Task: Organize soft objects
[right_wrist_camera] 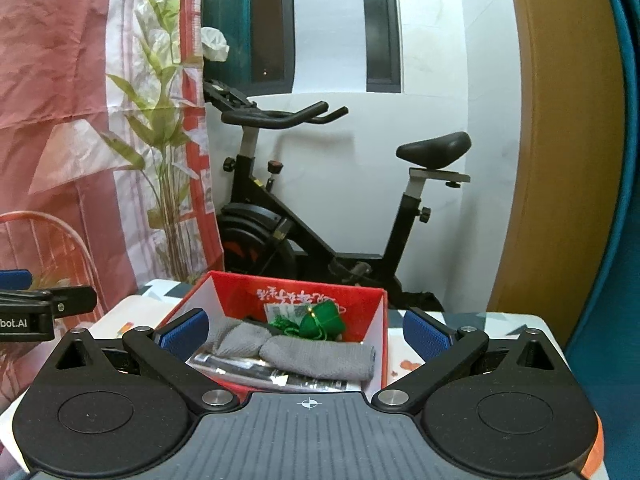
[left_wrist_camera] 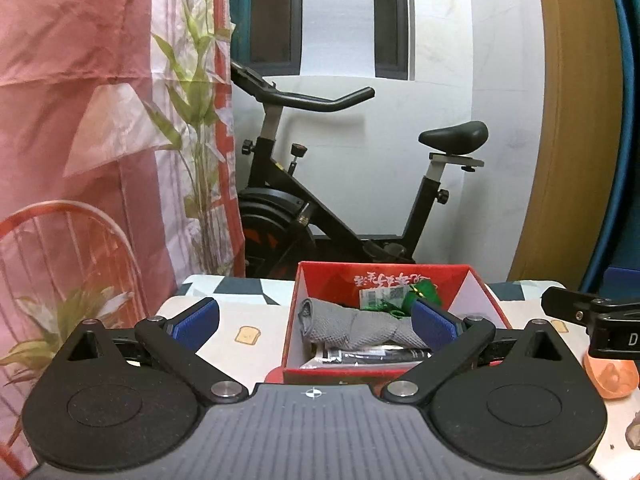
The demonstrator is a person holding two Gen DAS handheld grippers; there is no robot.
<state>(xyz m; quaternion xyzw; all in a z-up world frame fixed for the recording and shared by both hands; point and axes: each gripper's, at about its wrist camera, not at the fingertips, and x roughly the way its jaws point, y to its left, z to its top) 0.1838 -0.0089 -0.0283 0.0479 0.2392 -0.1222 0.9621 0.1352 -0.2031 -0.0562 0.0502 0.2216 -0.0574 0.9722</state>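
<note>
Showing only leftward, an orange toy beside red box.

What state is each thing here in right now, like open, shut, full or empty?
Left hand-held gripper: open, holding nothing.
Right hand-held gripper: open, holding nothing.
Red box: no lid on, partly filled.
Grey cloth: rolled up, lying in the box.
Green pouch: lying in the box behind the cloth.
Black-and-white packet: lying flat under the cloth.

Black exercise bike against white wall, pink leaf-print curtain, dark window
</note>
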